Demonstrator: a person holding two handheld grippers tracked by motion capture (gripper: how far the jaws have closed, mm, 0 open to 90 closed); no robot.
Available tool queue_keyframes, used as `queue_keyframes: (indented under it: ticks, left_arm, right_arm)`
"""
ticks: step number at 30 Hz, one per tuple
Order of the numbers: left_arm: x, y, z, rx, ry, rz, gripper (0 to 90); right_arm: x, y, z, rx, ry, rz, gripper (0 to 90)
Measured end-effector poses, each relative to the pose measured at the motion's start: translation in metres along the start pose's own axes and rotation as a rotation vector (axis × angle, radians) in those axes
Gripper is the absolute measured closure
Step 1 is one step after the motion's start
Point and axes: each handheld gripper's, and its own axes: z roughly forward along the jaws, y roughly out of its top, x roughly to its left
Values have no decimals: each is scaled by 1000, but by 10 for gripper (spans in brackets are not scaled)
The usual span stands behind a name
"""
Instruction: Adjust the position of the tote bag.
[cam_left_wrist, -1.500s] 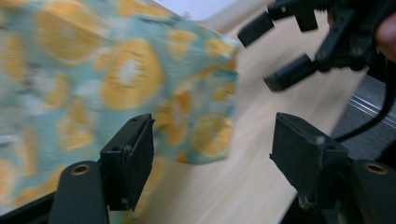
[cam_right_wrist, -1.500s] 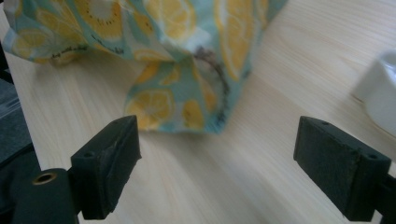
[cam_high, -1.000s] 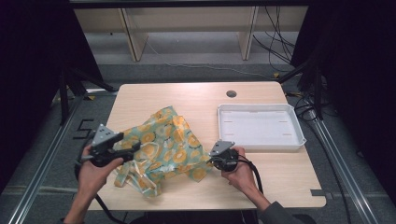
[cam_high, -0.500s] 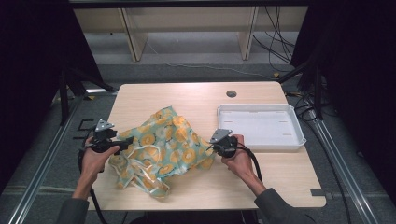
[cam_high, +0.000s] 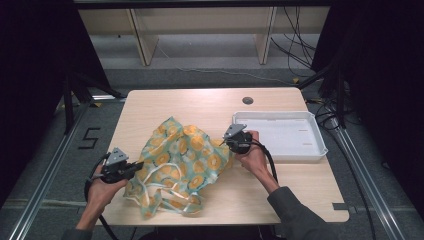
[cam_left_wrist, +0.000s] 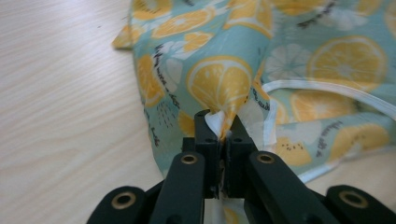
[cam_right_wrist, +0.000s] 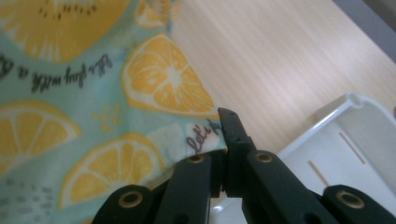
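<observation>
The left gripper (cam_left_wrist: 219, 123) has just been closing, and its fingers (cam_left_wrist: 205, 135) now pinch a bunched fold of the lemon-print cloth (cam_left_wrist: 289, 70) right at their tips, with a white hem of the fabric squeezed between them. From that pinch the cloth spreads away ahead of the fingers and to their right, a white strap (cam_left_wrist: 327, 91) looping across it.

Farther across, the right gripper (cam_right_wrist: 224, 121) holds the opposite edge: its fingers (cam_right_wrist: 233, 135) are pressed together on the fabric's border, which lies to their left, while the white tray (cam_right_wrist: 345, 154) sits just beside them on the right.

In the high view the cloth (cam_high: 185, 160) lies rumpled on the tabletop (cam_high: 200, 105) between both grippers, the left gripper (cam_high: 135, 166) at its near edge and the right gripper (cam_high: 223, 142) at its far edge.

The work in hand looks like spreading the cloth flat. To do it well, both pinches should stay firm and the hands draw apart evenly, low over the tabletop, so the creases pull out without the fabric slipping free or the strap snagging under it.
</observation>
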Motion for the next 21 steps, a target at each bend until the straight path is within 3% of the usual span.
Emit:
queue_keyframes:
  ticks: [1, 2, 4, 5, 7, 8, 9, 10, 11, 13, 14, 15, 16, 17, 19, 20, 21]
  left_arm:
    - [-5, -1, -1, -13, -20, -16, 871]
    - [-9, -2, -4, -2, -32, 5, 871]
    - [-14, -3, -5, -7, -42, 4, 872]
    - [-22, -5, -8, -3, -50, 21, 872]
    - [-26, -6, -8, -16, -63, 20, 872]
    - [-32, -8, -10, -22, -70, 12, 872]
    - [-33, -8, -12, 3, -69, 38, 872]
    - [-36, -10, -12, -13, -78, 2, 871]
    - [-35, -10, -14, 8, -78, 28, 871]
    - [-36, -11, -15, 1, -79, 28, 871]
    - [-37, -12, -17, 2, -88, 33, 871]
    - [-39, -13, -17, -17, -85, 10, 870]
    - [-39, -13, -17, -17, -85, 10, 870]
    - [-40, -13, -18, -22, -82, 4, 870]
    - [-42, -15, -19, -21, -87, -7, 869]
    - [-42, -15, -19, -21, -87, -7, 868]
    - [-43, -17, -20, -16, -84, 6, 868]
  right_arm:
    - [-3, 1, 2, -11, -13, 9, 871]
    - [-6, 1, 2, -16, -14, 26, 817]
    - [-10, 0, 0, -34, -40, 60, 707]
    - [-13, 0, -3, -28, -38, 49, 651]
    - [-14, 0, -15, -29, -87, 92, 528]
    - [-15, -1, -23, -29, -98, 107, 502]
    - [-16, -2, -31, -37, -99, 114, 473]
    - [-16, -3, -39, -55, -89, 129, 453]
    - [-17, -5, -47, -77, -77, 130, 439]
    - [-16, -7, -56, -93, -70, 144, 435]
    - [-11, -12, -70, -123, 10, 204, 435]
    - [-6, -14, -76, -135, 79, 236, 434]
    - [-6, -14, -76, -135, 79, 236, 434]
    - [0, -16, -80, -135, 144, 260, 430]
    - [16, -21, -83, -103, 222, 278, 402]
    - [16, -21, -83, -103, 222, 278, 402]
    - [24, -21, -81, -71, 241, 326, 372]
